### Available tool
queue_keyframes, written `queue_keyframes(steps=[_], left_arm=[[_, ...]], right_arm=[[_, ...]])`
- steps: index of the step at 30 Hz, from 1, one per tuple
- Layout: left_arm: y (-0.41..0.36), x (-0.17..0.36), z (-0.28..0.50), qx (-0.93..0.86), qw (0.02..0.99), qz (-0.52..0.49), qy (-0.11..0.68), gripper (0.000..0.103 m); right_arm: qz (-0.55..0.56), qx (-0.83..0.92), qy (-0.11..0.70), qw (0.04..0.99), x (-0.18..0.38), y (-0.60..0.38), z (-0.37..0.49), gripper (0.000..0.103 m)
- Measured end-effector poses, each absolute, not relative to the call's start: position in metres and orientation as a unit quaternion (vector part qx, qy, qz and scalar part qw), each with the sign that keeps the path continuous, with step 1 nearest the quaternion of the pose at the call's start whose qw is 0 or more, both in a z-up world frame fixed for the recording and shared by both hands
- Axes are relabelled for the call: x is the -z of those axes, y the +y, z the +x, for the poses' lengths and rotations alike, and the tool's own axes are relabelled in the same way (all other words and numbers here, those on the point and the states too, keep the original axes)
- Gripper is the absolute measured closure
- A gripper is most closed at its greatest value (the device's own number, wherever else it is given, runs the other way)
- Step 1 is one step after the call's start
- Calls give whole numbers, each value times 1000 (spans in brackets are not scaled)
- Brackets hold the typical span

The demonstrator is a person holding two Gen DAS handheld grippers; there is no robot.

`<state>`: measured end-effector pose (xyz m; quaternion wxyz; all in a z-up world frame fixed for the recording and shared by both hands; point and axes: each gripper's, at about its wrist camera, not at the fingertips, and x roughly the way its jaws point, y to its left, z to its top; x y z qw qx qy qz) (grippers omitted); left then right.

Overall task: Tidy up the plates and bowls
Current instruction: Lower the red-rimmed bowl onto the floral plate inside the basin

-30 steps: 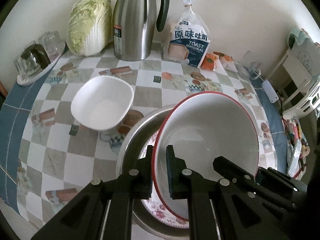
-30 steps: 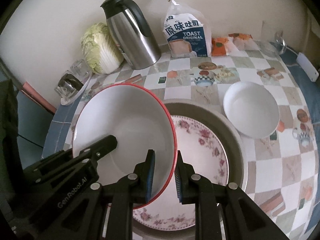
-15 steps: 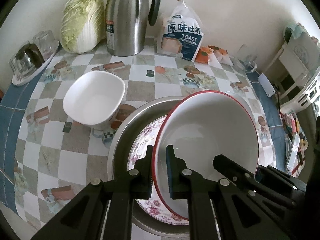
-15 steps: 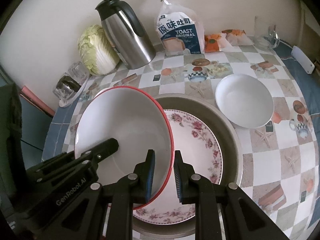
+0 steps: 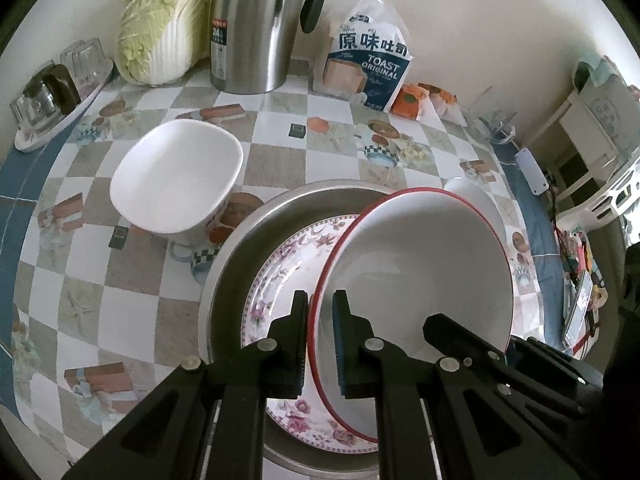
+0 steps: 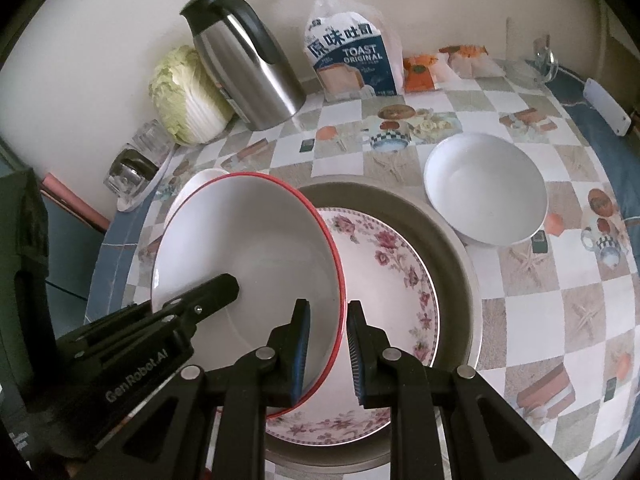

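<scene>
Going left to right across the checkered table [image 5: 280, 160], the square white bowl [image 5: 176, 176] sits near its left edge, the steel basin [image 5: 232, 264] with the flowered plate [image 5: 280, 272] inside it lies at the front middle, and the round white bowl [image 6: 484, 188] rests toward the right edge. The red-rimmed bowl [image 5: 420, 272] is carried tilted over the basin, pinched from both sides: the left gripper [image 5: 321, 336] is closed onto its left rim, the right gripper [image 6: 328, 344] straddles its right rim, jaws narrowed, though the outer pad may not quite touch. Compared with a second ago, the view has pulled back and the basin and flowered plate now show far more fully under the bowl, which seems higher above them. That suggests the bowl is being lifted away from the stack, probably toward another spot.
</scene>
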<state>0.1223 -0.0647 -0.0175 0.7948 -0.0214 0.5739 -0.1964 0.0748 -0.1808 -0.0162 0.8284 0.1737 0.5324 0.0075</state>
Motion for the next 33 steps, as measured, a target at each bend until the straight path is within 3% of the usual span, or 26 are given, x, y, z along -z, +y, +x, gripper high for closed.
queue_keyframes(steps=[33], left_arm=[[-77, 49, 127, 184, 771, 0, 609, 93]], right_arm=[[169, 8, 574, 801, 47, -185, 83, 83]])
